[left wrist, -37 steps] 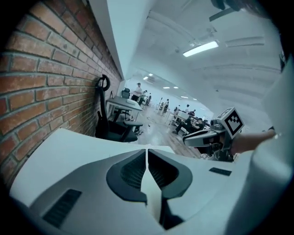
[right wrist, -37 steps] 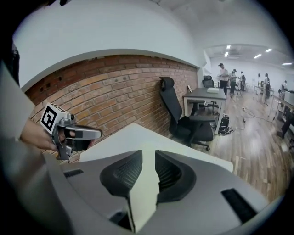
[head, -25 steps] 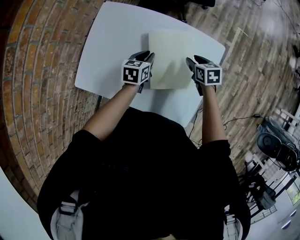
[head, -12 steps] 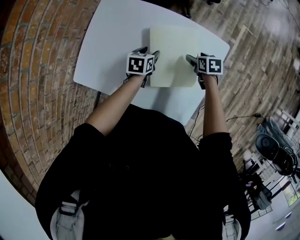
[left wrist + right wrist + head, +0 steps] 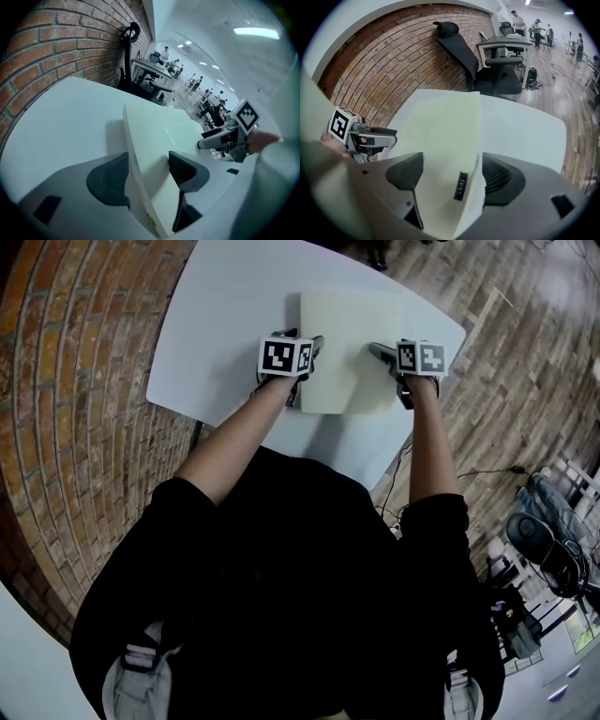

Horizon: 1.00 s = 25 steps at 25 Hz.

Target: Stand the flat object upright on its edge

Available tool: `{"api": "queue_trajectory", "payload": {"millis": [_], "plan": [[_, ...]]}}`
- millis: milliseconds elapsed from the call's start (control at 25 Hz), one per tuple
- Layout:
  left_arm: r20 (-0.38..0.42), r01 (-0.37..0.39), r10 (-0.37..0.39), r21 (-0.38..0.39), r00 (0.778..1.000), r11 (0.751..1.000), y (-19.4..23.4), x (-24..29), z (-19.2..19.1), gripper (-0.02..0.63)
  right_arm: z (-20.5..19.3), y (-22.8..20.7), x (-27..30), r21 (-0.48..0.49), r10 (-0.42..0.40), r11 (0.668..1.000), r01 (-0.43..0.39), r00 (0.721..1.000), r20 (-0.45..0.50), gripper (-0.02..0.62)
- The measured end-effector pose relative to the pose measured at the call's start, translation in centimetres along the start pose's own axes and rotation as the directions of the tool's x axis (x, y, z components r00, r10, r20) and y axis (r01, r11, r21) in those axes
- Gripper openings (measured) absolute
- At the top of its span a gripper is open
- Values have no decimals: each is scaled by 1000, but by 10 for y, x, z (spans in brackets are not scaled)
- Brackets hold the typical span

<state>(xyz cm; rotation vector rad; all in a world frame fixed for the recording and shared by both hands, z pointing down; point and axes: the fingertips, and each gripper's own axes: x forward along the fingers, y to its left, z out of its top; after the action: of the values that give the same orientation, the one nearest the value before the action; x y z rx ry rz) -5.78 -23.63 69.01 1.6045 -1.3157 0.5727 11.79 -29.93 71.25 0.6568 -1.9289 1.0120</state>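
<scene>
A flat cream board lies on the white table. My left gripper straddles its left edge and my right gripper its right edge. In the left gripper view the board runs between the jaws of the left gripper, and a gap shows at the inner pad. In the right gripper view the board, with a small black label, sits between the spread jaws of the right gripper. Both pairs of jaws have just been opening and do not press on it.
A brick wall runs along the table's left side, and wooden floor lies to the right. A black office chair and a desk stand beyond the table's far edge. Equipment and cables lie on the floor at the right.
Both grippers have sunk toward the table with the board, which now lies flat. Their jaws have spread apart from the board's edges.
</scene>
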Motion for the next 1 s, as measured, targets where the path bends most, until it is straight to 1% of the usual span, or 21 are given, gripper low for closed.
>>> {"api": "queue_trajectory", "payload": {"millis": [200, 400, 600, 800, 1000], "plan": [[-20, 23, -24, -43, 1000, 999, 1, 6, -2, 264, 1, 1, 5, -10, 38, 999, -39, 999, -28, 387], [-43, 42, -46, -80, 998, 996, 2, 10, -6, 262, 0, 0, 8, -11, 43, 999, -44, 998, -38, 387], [-47, 40, -43, -74, 998, 996, 1, 10, -5, 259, 0, 1, 7, -10, 34, 999, -35, 999, -20, 374], [-45, 26, -28, -44, 999, 999, -3, 8, -6, 258, -1, 3, 3, -23, 19, 1000, -18, 1000, 21, 371], [-32, 27, -27, -25, 999, 999, -4, 1, -5, 256, -1, 8, -4, -42, 2, 999, 0, 999, 52, 367]]}}
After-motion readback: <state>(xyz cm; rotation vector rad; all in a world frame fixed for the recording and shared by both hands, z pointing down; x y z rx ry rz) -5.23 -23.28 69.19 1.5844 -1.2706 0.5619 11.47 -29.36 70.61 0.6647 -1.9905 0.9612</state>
